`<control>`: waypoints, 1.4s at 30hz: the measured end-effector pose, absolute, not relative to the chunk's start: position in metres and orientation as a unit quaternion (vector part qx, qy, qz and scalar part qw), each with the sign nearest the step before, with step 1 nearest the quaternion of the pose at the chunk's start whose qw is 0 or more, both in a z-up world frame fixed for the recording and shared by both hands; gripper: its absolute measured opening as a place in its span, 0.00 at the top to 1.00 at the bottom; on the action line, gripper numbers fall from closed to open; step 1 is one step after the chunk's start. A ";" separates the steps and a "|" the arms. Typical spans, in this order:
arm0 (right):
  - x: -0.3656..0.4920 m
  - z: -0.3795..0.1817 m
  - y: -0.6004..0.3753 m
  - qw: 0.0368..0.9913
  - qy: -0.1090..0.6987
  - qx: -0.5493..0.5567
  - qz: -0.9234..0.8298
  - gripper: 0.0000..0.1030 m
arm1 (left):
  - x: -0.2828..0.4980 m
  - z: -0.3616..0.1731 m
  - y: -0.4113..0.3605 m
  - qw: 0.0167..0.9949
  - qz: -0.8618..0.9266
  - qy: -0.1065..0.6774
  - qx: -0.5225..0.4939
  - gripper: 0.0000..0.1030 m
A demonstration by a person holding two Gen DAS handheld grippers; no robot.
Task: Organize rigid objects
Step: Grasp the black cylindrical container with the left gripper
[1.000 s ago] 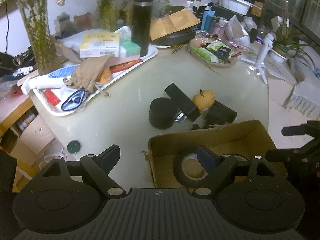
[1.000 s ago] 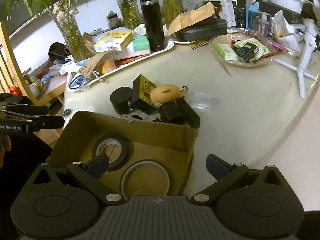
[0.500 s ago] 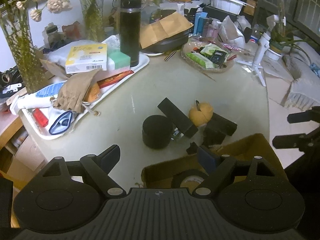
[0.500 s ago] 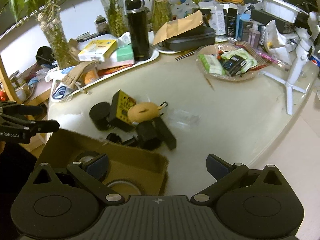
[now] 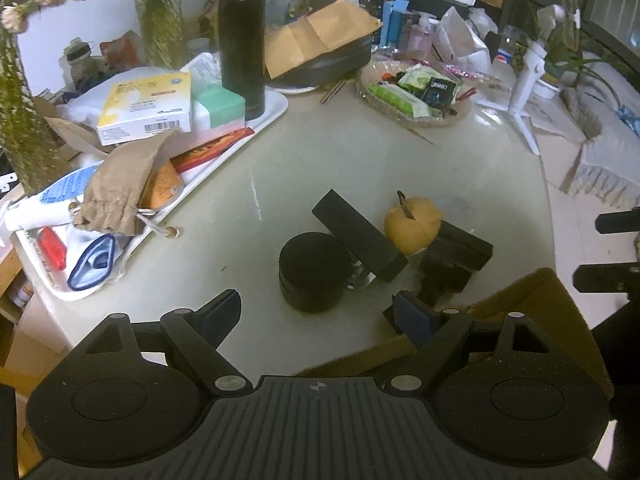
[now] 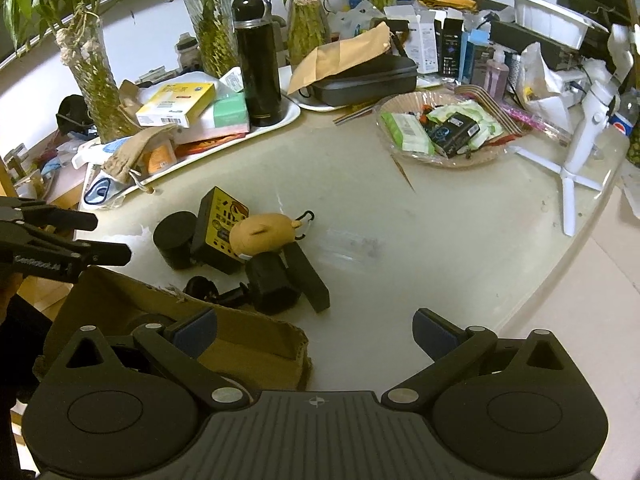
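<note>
1. While both grippers hung over the near edge of the table (image 5: 360, 152), the left gripper (image 5: 318, 310) stood released with nothing between its pads.
2. A black round tin (image 5: 312, 270) sat straight ahead of it, just beyond the fingertips, beside a long black box (image 5: 358, 236) lying diagonally.
3. The right gripper (image 6: 314, 330), likewise spread and empty, hovered farther off, over the cardboard box (image 6: 256, 346).
4. The left hand therefore seemed nearer for the next pick.
</note>
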State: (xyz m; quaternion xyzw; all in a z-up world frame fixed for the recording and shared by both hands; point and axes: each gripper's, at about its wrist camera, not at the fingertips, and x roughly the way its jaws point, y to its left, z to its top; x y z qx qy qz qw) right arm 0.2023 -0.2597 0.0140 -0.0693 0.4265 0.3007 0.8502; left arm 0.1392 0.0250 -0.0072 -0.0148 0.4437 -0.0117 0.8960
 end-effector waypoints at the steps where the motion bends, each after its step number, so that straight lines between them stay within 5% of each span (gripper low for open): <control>1: 0.203 0.014 -0.260 0.851 0.427 -0.068 0.300 0.00 | 0.142 -0.009 0.025 0.895 -0.012 0.445 -0.013 0.18; 11: 0.205 0.016 -0.262 0.853 0.426 -0.059 0.297 0.00 | 0.177 -0.029 0.026 0.885 -0.017 0.465 -0.003 0.19; 23: 0.210 0.021 -0.269 0.855 0.424 -0.063 0.291 0.00 | 0.208 -0.056 0.033 0.862 -0.023 0.505 -0.034 0.43; 42: 0.221 0.018 -0.260 0.851 0.420 -0.076 0.305 0.00 | 0.187 -0.033 0.035 0.874 -0.001 0.485 -0.026 0.45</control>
